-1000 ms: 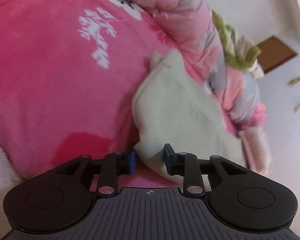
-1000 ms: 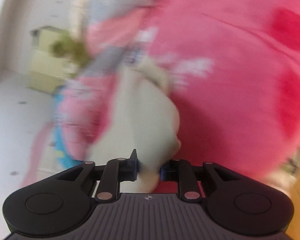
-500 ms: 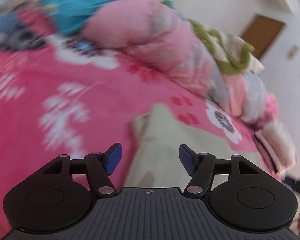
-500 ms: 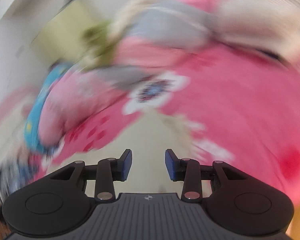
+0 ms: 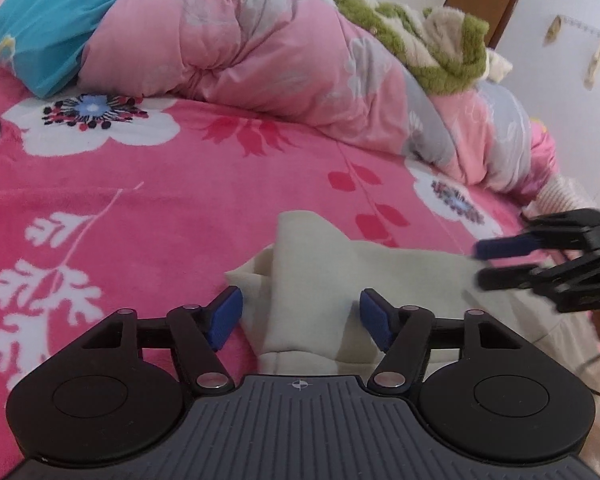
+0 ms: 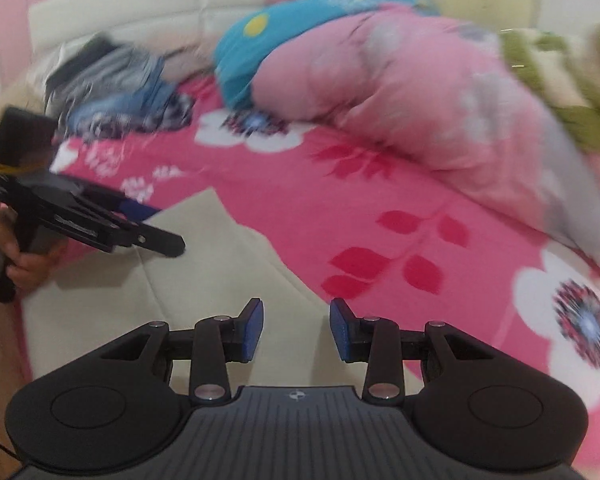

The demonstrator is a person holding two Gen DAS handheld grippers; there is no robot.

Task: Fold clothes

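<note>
At nine o'clock in the right wrist view a hand wraps the grip of the left gripper, which angles down and toward the middle of the frame, its dark fingers stacked one above the other over the near left part of the cream garment. In its own camera that gripper has its blue pads standing moderately wide. The jaws have just been narrowing a little after a wider spread. A raised fold of the cream garment lies in the gap between them, but neither pad presses on it.

The garment lies on the pink floral blanket, spread from about six o'clock toward three o'clock in the left view, with one pointed corner reaching up toward the centre. Behind it, from eleven to two o'clock, a pink quilt is heaped, a blue pillow at ten o'clock and a green and cream fleece at one o'clock.

At three o'clock in the left view the right gripper comes in from the edge, rolled on its side, fingers pointing left over the cloth. In its own camera it tilts down over the garment's edge at six o'clock, jaws at a narrower gap, pads clear of the fabric, nothing held.
</note>
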